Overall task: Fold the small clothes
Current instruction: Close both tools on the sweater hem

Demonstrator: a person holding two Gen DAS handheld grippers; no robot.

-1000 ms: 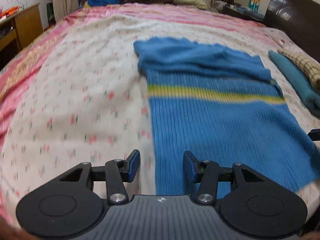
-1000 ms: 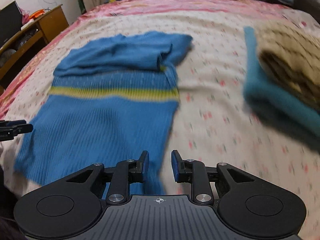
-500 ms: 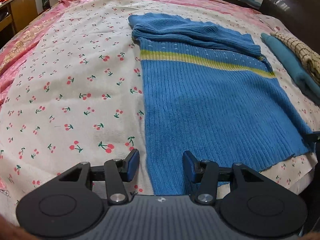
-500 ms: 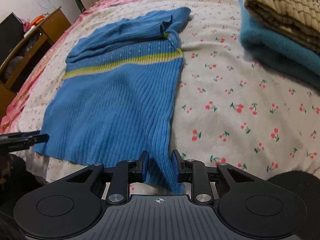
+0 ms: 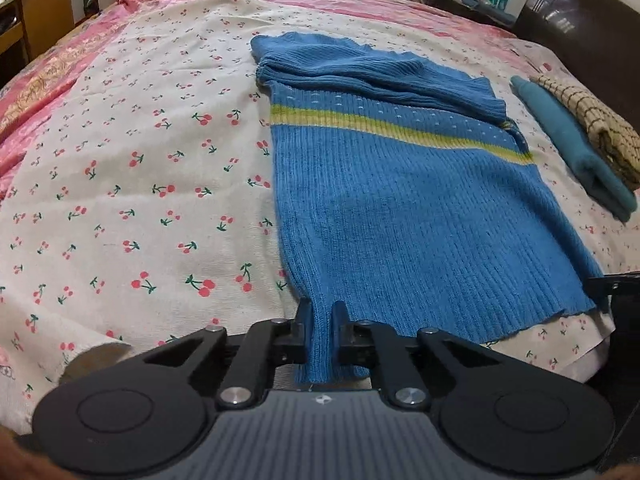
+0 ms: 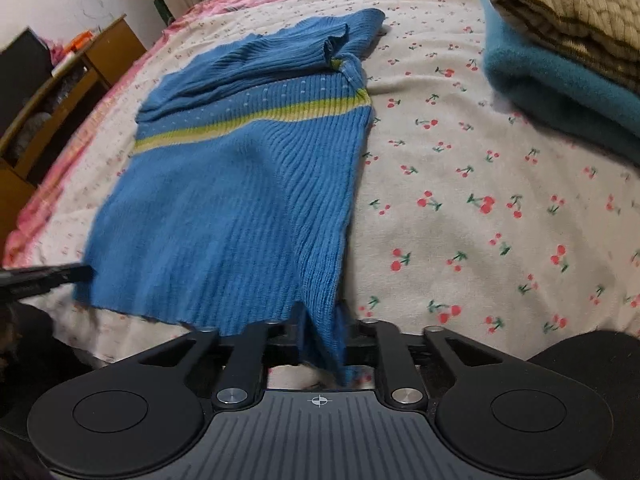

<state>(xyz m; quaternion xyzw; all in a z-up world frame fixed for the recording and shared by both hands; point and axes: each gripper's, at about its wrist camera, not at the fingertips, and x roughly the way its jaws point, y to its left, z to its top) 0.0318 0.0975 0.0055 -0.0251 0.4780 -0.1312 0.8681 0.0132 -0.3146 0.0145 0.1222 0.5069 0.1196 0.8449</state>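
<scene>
Blue ribbed sweater [image 5: 416,216] lies flat on the bed, hem toward the near edge, upper part folded over itself at the far end. Yellow-green stripe [image 5: 400,128] runs across it just below that fold, with rows of small pale dashes on either side of the stripe.

Left gripper [image 5: 320,316]: fingers have just been closing and now pinch the near left hem corner of the sweater. A strip of knit is bunched between the pads and hangs down behind them toward the gripper body.

Right gripper [image 6: 320,316]: fingers have likewise just been closing and pinch the near right hem corner. The fabric rises into a ridge where it enters the fingers, and its end trails below them.

Each gripper shows as a dark edge at the side of the other's view, so both sit along the same hem.

Bedsheet [image 5: 140,200]: cream with a red cherry print, pink border on the left and far sides.

To the right of the sweater, apart from it, a folded teal garment [image 6: 560,92] with a tan checked knit [image 6: 572,12] stacked on top of it.

Wooden desk [image 6: 68,92] beside the bed on the left; dark headboard [image 5: 580,36] at far right. Pillows at the far end, too small to detail.
</scene>
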